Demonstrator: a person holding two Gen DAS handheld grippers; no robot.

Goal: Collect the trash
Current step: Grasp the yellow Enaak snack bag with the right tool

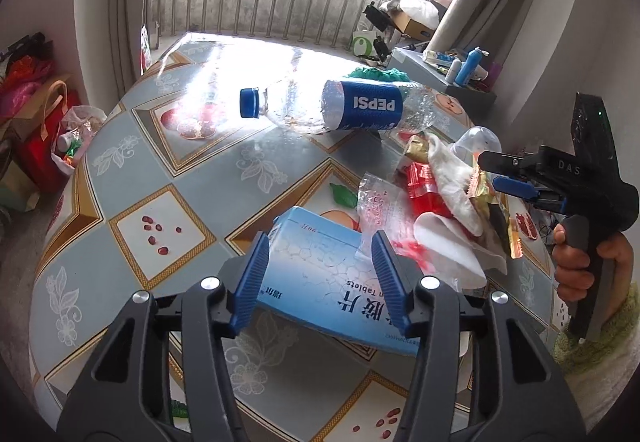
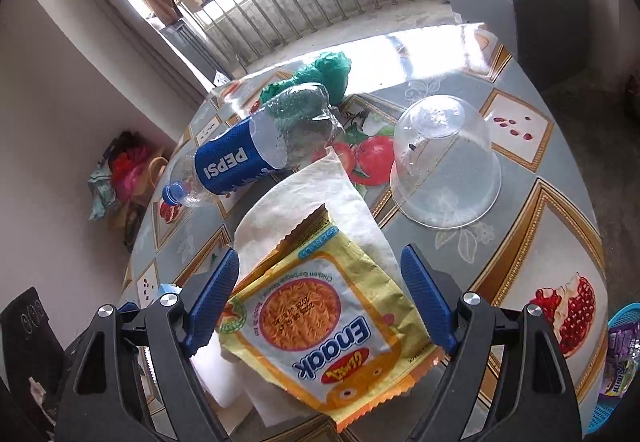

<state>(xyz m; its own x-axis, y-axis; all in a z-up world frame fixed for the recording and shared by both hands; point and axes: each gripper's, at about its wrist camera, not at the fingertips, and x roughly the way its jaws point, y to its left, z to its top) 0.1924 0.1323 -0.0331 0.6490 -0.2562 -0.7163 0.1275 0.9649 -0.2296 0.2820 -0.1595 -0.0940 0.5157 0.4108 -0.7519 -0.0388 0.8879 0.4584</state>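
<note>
**Both grippers closing in on the table litter**

I look across a round table under a fruit-patterned grey and gold oilcloth, with a barred balcony railing bright behind it. Trash lies scattered on it: a clear plastic Pepsi bottle with a blue cap on its side, an upturned clear plastic bowl, a crumpled white paper napkin.

My left gripper straddles a light blue cardboard tablet box that lies flat near the table's edge. The blue pads sit at the box's two sides, but I cannot tell whether they press on it yet. My right gripper hangs with its jaws apart over a yellow Enaak noodle wrapper lying on the napkin; the pads are clear of it.

I judge this the pickup step. Next I should confirm a firm squeeze on the box before lifting, and lower the right jaws to pinch the thin wrapper.

Both grippers tilt steeply down toward the tabletop. A hand holds the right one's handle.
</note>
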